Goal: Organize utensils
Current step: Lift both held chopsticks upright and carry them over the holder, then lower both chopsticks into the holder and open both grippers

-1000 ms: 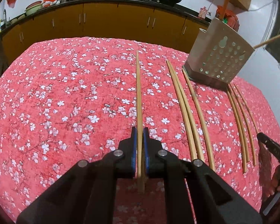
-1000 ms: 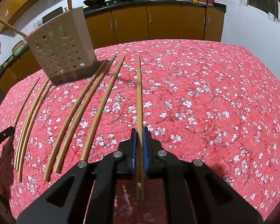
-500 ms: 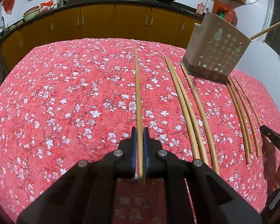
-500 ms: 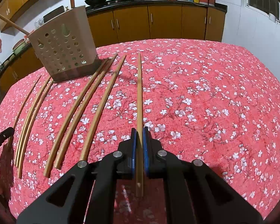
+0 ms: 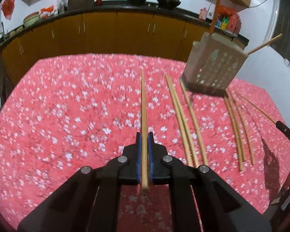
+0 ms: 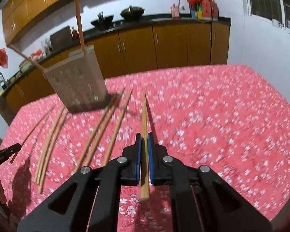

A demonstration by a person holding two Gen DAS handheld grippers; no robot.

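Above red floral cloth, each jaws pair clamps a chopstick.

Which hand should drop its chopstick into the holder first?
Right, narrowly: right claw and left claw each clamp a chopstick, but the holder sits nearer the right view's centre.

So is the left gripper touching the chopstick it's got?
Touching. The left wrist view shows the left gripper with both blue pads pressed against the chopstick, no gap either side.
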